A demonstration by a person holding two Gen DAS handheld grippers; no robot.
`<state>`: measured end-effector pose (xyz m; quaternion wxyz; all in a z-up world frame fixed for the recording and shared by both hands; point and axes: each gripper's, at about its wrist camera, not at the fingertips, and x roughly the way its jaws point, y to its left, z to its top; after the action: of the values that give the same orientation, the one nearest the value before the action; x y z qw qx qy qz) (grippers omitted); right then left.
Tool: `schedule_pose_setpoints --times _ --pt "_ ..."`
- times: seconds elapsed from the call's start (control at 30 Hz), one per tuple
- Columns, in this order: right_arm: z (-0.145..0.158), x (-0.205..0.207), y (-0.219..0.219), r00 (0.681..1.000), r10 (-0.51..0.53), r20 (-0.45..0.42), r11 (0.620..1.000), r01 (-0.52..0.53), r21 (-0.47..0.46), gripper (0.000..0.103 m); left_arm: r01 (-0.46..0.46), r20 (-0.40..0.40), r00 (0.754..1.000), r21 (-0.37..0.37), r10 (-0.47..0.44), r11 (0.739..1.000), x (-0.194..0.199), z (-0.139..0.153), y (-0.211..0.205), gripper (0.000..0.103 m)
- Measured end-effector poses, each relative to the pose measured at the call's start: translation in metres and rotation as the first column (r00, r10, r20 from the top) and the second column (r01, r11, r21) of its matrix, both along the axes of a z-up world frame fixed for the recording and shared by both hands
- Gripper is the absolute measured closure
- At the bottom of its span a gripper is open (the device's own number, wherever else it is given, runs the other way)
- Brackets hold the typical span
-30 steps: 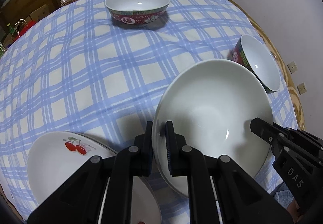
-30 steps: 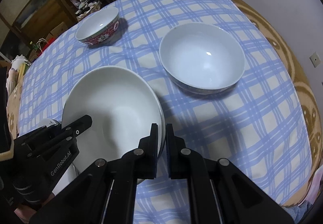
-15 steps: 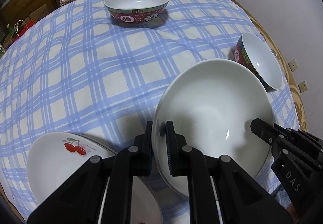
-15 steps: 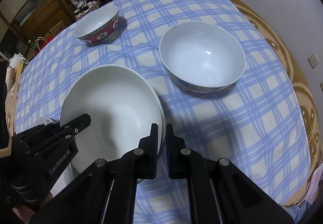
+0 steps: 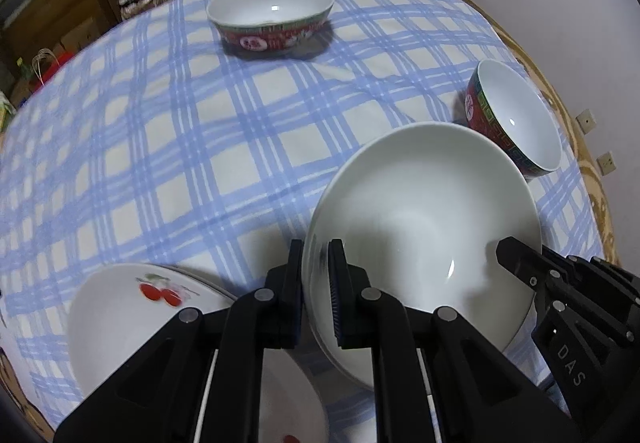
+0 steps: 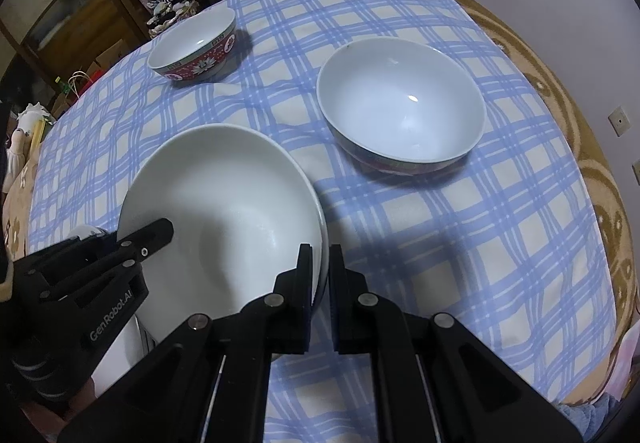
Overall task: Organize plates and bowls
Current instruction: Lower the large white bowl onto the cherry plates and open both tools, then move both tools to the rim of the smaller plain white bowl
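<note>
A round table under a blue-and-white checked tablecloth (image 6: 460, 243) stands against a plain wall, with dark wooden shelving behind it.

The white deep plates (image 5: 424, 227), apparently two nested, are the landmark. They sit at the near edge of the table. The left gripper (image 5: 316, 283) is clamped across their left rim, one jaw inside and one outside. The right gripper (image 6: 320, 279) is clamped likewise across their right rim.

Beside the deep plates on the left lies a cherry-print plate (image 5: 132, 307). Beyond them on the right stands a red-patterned bowl (image 6: 404, 103). A second red-patterned bowl (image 5: 272, 19) stands well beyond them, toward the far side of the table.

Handling, as a judgement:
- Glazed ceramic is stiff, fairly heavy, slick and brittle.
- Hold at opposite rim points, as now, and keep the stack level.
- A tilted stack may slide apart.
- Lower gently; rim-to-rim contact can chip.
</note>
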<state>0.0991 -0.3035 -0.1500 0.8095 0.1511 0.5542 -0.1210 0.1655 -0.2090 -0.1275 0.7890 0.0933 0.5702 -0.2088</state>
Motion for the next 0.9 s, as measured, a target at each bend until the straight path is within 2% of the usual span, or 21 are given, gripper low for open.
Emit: schedule_pose_setpoints --times 0.23,0.33,0.53,0.57,0.6,0.67,0.73,0.8,0.87,0.9 --pt "0.006 -0.002 0.002 1.000 0.018 0.010 1.000 -0.018 0.014 0.094 0.007 0.042 0.999 -0.017 -0.006 1.000 0.004 0.030 0.006 0.091" --pt "0.019 -0.006 0.004 0.999 0.032 0.040 0.999 -0.031 -0.026 0.094 0.018 0.069 0.997 -0.021 -0.016 1.000 0.006 0.048 0.007 0.088" --pt "0.058 -0.014 -0.004 0.989 0.027 0.147 0.999 -0.021 -0.046 0.093 0.035 0.120 0.992 -0.020 -0.032 0.999 0.009 0.080 0.007 0.082" --pt "0.066 -0.015 -0.007 0.986 0.025 0.166 0.998 -0.016 -0.059 0.090 0.040 0.128 0.991 -0.018 -0.037 0.999 0.010 0.084 0.006 0.080" --pt "0.070 -0.015 -0.010 0.984 0.022 0.175 0.998 -0.011 -0.063 0.086 0.042 0.135 0.990 -0.015 -0.040 0.999 0.011 0.087 0.005 0.073" --pt "0.078 -0.015 -0.018 0.981 0.000 0.194 0.998 0.012 -0.062 0.060 0.043 0.149 0.988 -0.006 -0.042 0.999 0.013 0.093 0.005 0.054" --pt "0.084 -0.016 -0.027 0.976 -0.029 0.214 0.997 0.042 -0.057 0.051 0.037 0.168 0.985 0.001 -0.036 0.999 0.017 0.098 0.005 0.025" --pt "0.090 -0.015 -0.036 0.972 -0.053 0.228 0.997 0.066 -0.051 0.043 0.037 0.175 0.984 0.004 -0.037 0.999 0.022 0.101 0.003 0.018" --pt "0.094 -0.013 -0.044 0.971 -0.064 0.231 0.996 0.076 -0.045 0.021 0.040 0.166 0.985 0.004 -0.040 0.999 0.029 0.101 0.001 0.017" --pt "0.096 -0.012 -0.047 0.968 -0.073 0.241 0.995 0.086 -0.047 0.019 0.042 0.164 0.986 0.000 -0.042 0.999 0.032 0.102 -0.001 0.017"
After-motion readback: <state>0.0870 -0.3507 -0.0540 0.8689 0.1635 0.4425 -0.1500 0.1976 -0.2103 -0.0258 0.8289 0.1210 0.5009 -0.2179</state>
